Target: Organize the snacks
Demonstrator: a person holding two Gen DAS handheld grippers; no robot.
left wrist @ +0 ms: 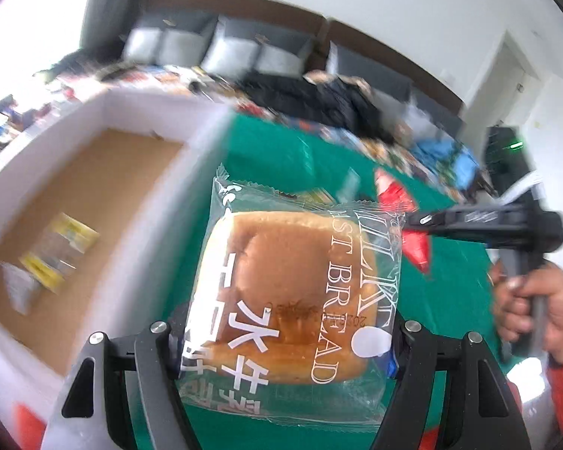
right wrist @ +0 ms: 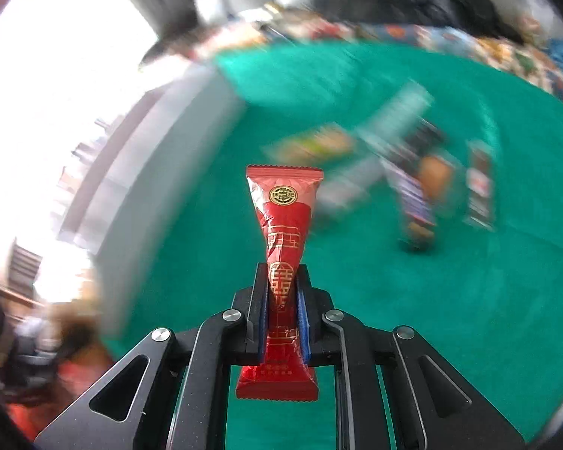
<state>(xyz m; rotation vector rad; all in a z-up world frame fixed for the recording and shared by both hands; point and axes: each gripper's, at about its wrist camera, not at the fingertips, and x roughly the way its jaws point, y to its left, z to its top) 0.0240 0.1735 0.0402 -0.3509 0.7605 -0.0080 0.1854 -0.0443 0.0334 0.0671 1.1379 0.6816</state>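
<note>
- Progress: we are judging the sorting as partly done. The white box [left wrist: 94, 112] with the brown floor is already holding a few small yellow-and-clear packets [left wrist: 56, 251]; several snacks [right wrist: 413, 172] are still lying loose on the green table [right wrist: 450, 300], too blurred to name.
- Left gripper [left wrist: 281, 341]: we are carrying the bread packet [left wrist: 292, 292], a clear wrapper around a brown bun. The jaws are standing wide, one pressing on each side of the packet's near end. The packet is hanging over the table just beside the box's right wall, not yet inside.
- Right gripper [right wrist: 283, 300]: we are pinching the red candy wrapper [right wrist: 281, 217] with the jaws nearly together, the pads clamping its lower half. Its top is sticking forward past the fingertips, clear of the table.
- Remaining, in our judgement: both items to box, then the loose ones.
</note>
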